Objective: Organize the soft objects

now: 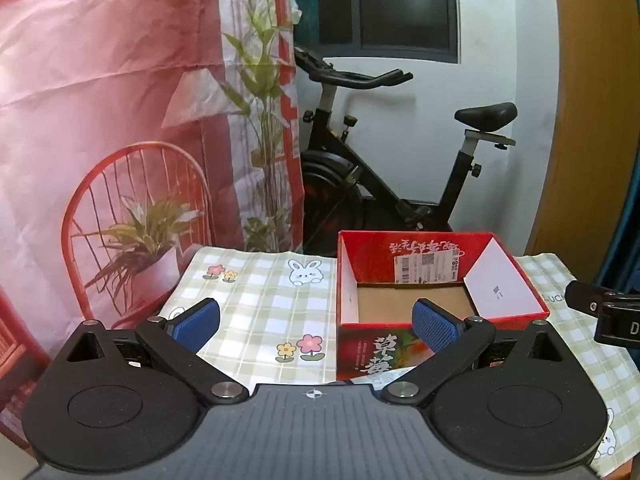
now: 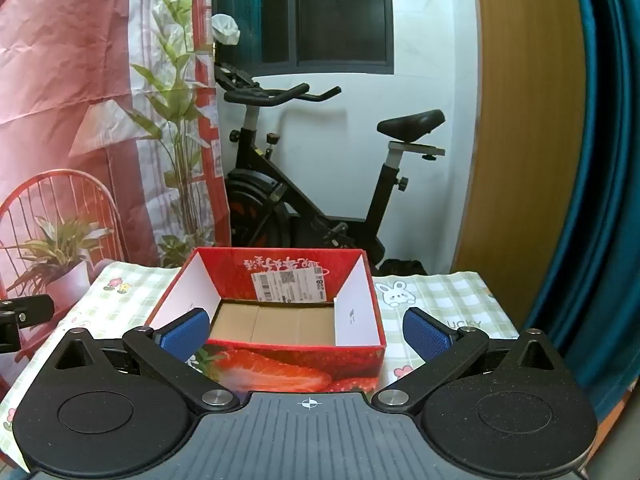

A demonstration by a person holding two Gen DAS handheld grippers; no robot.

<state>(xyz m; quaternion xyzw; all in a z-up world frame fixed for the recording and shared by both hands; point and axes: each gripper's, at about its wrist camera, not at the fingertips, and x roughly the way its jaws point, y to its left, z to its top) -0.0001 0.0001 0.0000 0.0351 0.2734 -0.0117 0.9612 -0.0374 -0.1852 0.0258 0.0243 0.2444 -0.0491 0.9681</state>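
An open red strawberry-print cardboard box [image 1: 400, 248] stands on the table, and its brown bottom is bare. It also shows in the right wrist view [image 2: 280, 364], straight ahead. My left gripper [image 1: 316, 326] is open and empty, hovering above the checked tablecloth [image 1: 260, 304] just left of the box. My right gripper [image 2: 306, 334] is open and empty, in front of the box's near wall. No soft object shows in either view.
An exercise bike [image 1: 384, 168] stands behind the table against the white wall. A printed red backdrop [image 1: 100, 100] hangs at the left. A wooden panel [image 2: 528, 120] and a blue curtain [image 2: 608, 200] stand at the right. The other gripper's edge [image 1: 608, 312] shows at the right.
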